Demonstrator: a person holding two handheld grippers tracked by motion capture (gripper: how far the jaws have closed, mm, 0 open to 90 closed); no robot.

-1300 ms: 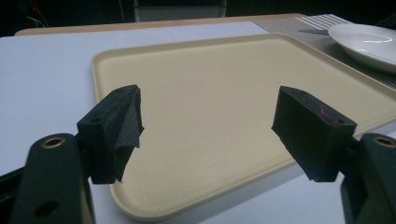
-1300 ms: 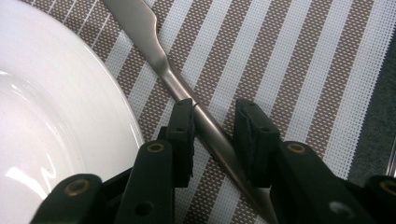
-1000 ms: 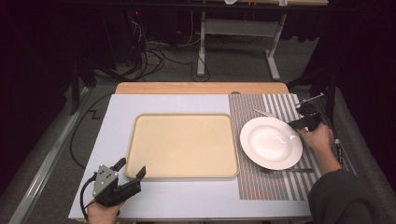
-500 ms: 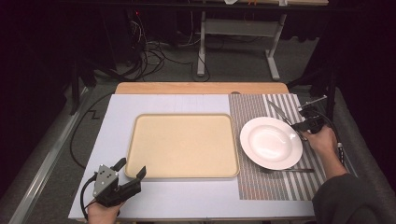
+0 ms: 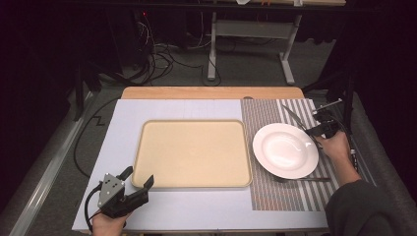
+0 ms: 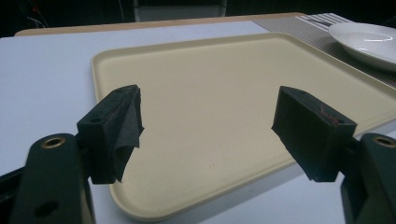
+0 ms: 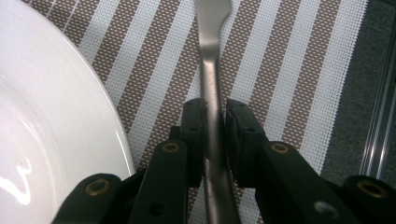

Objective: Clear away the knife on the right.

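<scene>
Right tool (image 7: 215,122): your jaws are clamped on the handle of a metal utensil (image 7: 211,70), the stem running straight up between the pads. Which kind it is, fork or spoon, cannot be told; the head runs out of the right gripper view. Since a second ago your right hand has drawn back from the plate (image 5: 285,150) toward its far right side. The tool now sits just off the plate's rim, over the striped placemat (image 5: 265,191), and the utensil angles up from the jaws beyond the rim.

Reading: the pick looks done and the piece is in transit, so placing it beside the plate seems next.

Another utensil (image 5: 314,179) lies on the mat at the plate's near side.

Left tool (image 5: 134,184): jaws wide apart, nothing between them. It has stayed put on the surface at the near-left corner of the tan tray (image 6: 233,93), left of the plate.
</scene>
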